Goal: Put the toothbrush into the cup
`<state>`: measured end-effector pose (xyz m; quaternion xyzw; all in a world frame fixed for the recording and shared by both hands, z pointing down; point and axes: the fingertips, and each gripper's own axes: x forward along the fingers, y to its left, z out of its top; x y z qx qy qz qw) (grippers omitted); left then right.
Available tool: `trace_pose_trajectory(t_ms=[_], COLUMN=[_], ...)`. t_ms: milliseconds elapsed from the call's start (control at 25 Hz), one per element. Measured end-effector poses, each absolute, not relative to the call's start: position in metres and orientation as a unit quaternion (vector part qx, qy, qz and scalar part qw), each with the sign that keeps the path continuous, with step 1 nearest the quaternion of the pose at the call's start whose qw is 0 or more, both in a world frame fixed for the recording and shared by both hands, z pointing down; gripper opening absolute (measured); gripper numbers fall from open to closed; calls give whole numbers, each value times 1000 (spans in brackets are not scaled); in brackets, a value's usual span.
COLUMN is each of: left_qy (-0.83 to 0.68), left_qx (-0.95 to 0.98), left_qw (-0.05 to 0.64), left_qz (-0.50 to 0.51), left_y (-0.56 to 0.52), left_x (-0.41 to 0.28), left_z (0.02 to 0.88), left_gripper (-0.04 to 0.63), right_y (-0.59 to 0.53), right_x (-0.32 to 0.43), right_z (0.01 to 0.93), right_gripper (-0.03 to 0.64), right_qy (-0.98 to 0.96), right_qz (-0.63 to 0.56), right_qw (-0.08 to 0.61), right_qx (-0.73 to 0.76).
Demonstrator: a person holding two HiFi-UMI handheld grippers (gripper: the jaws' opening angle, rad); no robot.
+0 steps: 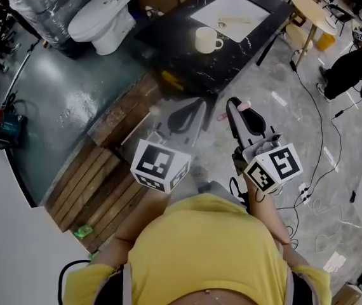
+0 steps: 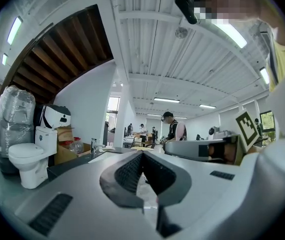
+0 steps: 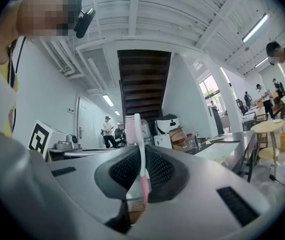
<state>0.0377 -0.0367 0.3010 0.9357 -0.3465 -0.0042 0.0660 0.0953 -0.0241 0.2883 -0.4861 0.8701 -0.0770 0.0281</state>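
**Mia:** What is in the right gripper?

**Ben:** Its jaws are squeezed on a thin pink and white plastic toothbrush. They pinch it near the middle. It stands across the jaws, so one end sticks out above them and one end below.

**Mia:** Why hold it like that?

**Ben:** I think a grip in the middle leaves one end free, and that end can go into the cup first.

**Mia:** And the left gripper?

**Ben:** Its jaws are closed together with nothing in them. I think it is just along for the ride.

**Mia:** Where is the cup?

**Ben:** The round white cup with a handle sits on a shiny black table. The cup is empty. The toothbrush is well apart from the cup, on the side near the person. A flat white sheet lies just beside the cup, on its far side.

**Mia:** How are the hands held?

**Ben:** Both grippers are out in front of the person's yellow shirt. They point flat and level, side by side, towards the cup. I think the toothbrush must come much nearer to the cup before it can go in.
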Motion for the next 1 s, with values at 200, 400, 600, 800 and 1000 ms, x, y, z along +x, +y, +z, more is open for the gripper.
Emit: trace_pose_trajectory(t_ms=[200, 400, 600, 800, 1000], left_qy=[-356, -353, -338, -308, -290], left_qx=[932, 933, 938, 949, 954], left_qw=[68, 74, 73, 71, 77], left_qz=[1, 4, 5, 6, 12], left_y=[-55, -95, -146, -198, -246], left_x=[38, 43, 51, 61, 63], left_z=[305, 311, 310, 305, 315], left_gripper=[6, 6, 6, 6, 6], right_y=[-42, -78, -126, -182, -228], right_x=[98, 102, 107, 112, 115], right_z=[295, 300, 300, 298, 304], right_gripper=[34, 34, 34, 34, 34], right_qy=[872, 870, 864, 853, 843], right_qz=[-86, -90, -89, -86, -89], right_qw=[27, 26, 25, 25, 18], right_qx=[-481, -484, -495, -514, -531])
